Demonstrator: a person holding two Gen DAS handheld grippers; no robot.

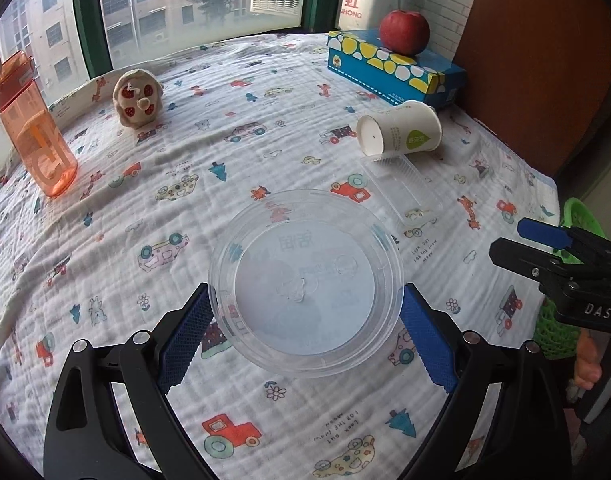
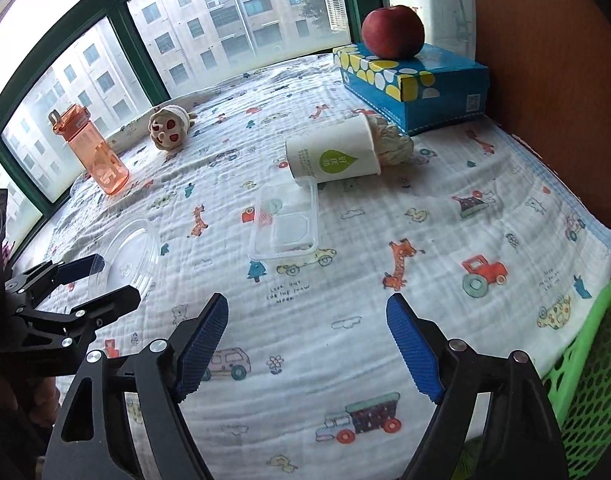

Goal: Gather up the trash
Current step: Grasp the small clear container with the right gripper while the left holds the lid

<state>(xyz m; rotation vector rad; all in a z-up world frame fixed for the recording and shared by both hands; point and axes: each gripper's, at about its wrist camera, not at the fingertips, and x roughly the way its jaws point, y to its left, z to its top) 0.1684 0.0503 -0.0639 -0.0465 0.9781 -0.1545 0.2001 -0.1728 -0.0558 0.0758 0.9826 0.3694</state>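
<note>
Left gripper (image 1: 305, 332) clasped the round clear plastic lid (image 1: 305, 284); right gripper (image 2: 307, 344) gaped empty; 2 pieces, white paper cup (image 2: 333, 154) and rectangular clear plastic tray (image 2: 285, 224), remained outside the green mesh basket (image 2: 589, 380).

green-framed window (image 2: 137, 40), daylight

Two fisheye views, each looking forward along a pair of tongs, down and across a desk toward its window edge. The left view sits close over a clear round lid (image 1: 305, 284). The right view looks from the near right corner. Both share the paper cup (image 1: 399, 130), the blue box (image 1: 393, 66) and the orange bottle (image 1: 35, 136).
</note>
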